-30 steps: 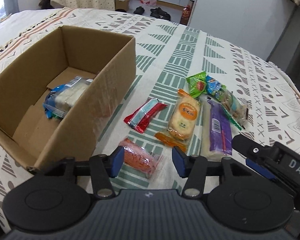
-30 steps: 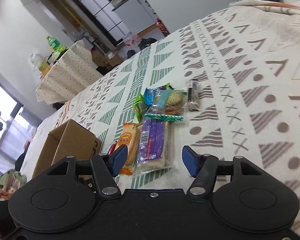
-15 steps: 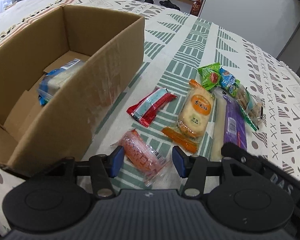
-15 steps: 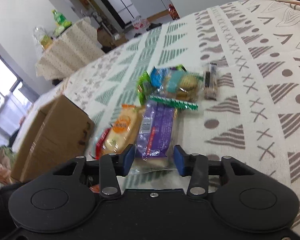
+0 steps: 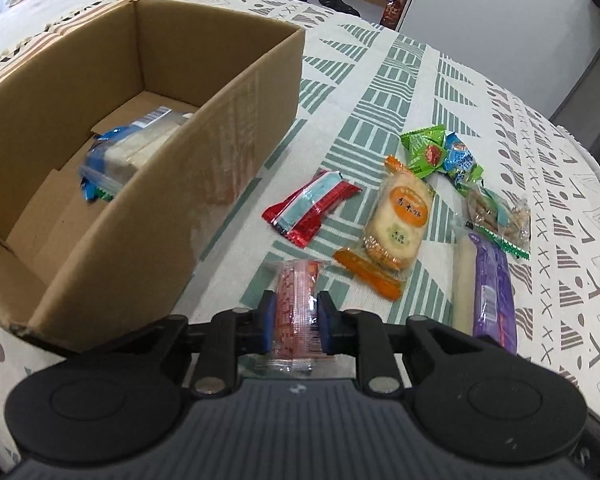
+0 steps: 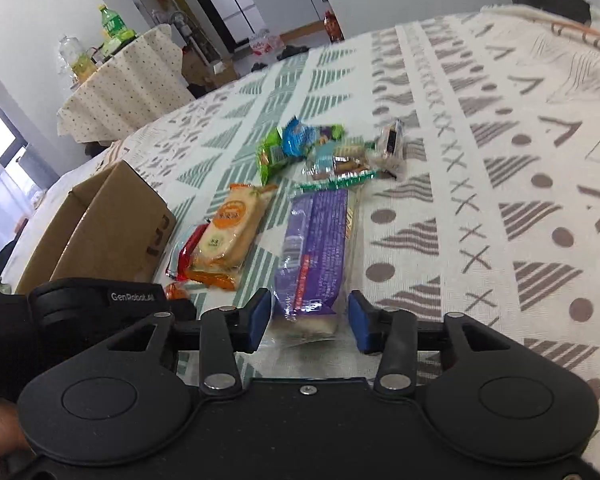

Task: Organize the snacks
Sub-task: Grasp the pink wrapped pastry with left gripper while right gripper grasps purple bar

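Left gripper (image 5: pixel 293 322) is closing, blue pads pressed on both sides of the pink snack pack (image 5: pixel 296 304), which stands between them just off the near corner of the cardboard box (image 5: pixel 220 128). Pack sits over the patterned tablecloth (image 5: pixel 400 80); cannot tell if it is lifted or touching the cloth.

Right gripper (image 6: pixel 305 320) has its jaws opening, straddling the near end of the purple bread pack (image 6: pixel 320 248). A small gap shows on each side, so the pads do not press on it. The pack lies flat on the cloth, long axis pointing away from the gripper.

Box is open-topped, left of the loose snacks; inside lies one blue-edged clear pack of pale slices (image 5: pixel 128 152) on the floor of the box.

Loose snacks on the cloth, right of the box: red-and-blue wrapper (image 5: pixel 310 212), orange rice cracker pack (image 5: pixel 398 220) beside it, the purple pack to its right. Farther back a green packet (image 5: pixel 424 150) touches a blue packet (image 5: pixel 460 160), with a clear biscuit pack with green edge (image 5: pixel 498 216) just beside them. In the right wrist view a small dark-labelled pack (image 6: pixel 392 144) lies at the far right end of that cluster.

Left gripper body shows at the left edge of the right wrist view, near the box.
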A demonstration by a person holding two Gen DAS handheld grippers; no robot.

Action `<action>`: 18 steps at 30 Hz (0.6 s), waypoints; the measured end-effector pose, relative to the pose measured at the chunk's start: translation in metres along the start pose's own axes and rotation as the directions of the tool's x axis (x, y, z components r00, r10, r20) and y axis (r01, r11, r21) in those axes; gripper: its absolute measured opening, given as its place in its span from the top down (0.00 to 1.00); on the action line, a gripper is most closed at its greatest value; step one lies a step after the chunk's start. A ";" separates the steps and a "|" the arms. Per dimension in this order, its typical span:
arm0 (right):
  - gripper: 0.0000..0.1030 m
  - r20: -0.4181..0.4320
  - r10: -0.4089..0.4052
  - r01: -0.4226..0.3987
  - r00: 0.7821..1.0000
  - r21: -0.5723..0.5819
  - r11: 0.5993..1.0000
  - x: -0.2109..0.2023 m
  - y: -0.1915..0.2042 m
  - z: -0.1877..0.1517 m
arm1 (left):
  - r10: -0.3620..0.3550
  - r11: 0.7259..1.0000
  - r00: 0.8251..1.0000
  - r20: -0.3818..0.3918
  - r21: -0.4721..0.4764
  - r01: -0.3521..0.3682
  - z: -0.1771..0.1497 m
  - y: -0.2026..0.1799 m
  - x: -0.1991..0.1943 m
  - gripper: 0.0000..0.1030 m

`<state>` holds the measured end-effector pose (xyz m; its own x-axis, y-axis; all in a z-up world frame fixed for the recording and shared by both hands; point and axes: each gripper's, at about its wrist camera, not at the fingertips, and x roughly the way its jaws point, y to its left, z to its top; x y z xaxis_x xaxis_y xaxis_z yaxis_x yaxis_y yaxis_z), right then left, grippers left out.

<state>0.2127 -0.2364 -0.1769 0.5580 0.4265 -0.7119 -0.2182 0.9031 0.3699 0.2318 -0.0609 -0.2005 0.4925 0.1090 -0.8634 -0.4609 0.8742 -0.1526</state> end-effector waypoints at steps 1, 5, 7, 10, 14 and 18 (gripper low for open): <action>0.54 0.002 -0.005 0.005 1.000 -0.002 1.000 0.001 0.001 0.001 | -0.004 1.000 1.000 -0.004 0.005 0.004 0.000 0.000 0.000 0.79; 0.51 -0.003 -0.044 0.044 0.999 -0.003 0.999 0.012 0.002 0.006 | -0.011 1.000 1.000 -0.012 0.010 0.011 0.001 -0.001 0.000 0.76; 0.49 0.002 -0.053 0.053 0.999 -0.011 0.999 0.014 0.003 0.007 | -0.015 1.000 1.000 -0.016 0.007 0.015 0.001 0.000 0.001 0.76; 0.49 0.008 -0.060 0.060 0.998 -0.030 0.998 0.018 0.005 0.007 | -0.016 1.000 1.000 -0.014 0.002 0.016 0.000 0.001 0.002 0.77; 0.49 0.026 -0.074 0.075 0.997 -0.056 0.996 0.024 0.008 0.010 | -0.009 1.000 1.000 -0.010 0.016 0.009 0.000 -0.001 0.002 0.80; 0.49 0.039 -0.088 0.092 0.995 -0.092 0.992 0.030 0.013 0.011 | -0.022 1.000 1.000 -0.018 0.011 0.022 0.001 0.003 0.000 0.81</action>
<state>0.2349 -0.2125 -0.1867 0.6057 0.3427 -0.7181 -0.2393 0.9392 0.2464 0.2311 -0.0583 -0.2007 0.4895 0.0813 -0.8682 -0.4419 0.8814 -0.1666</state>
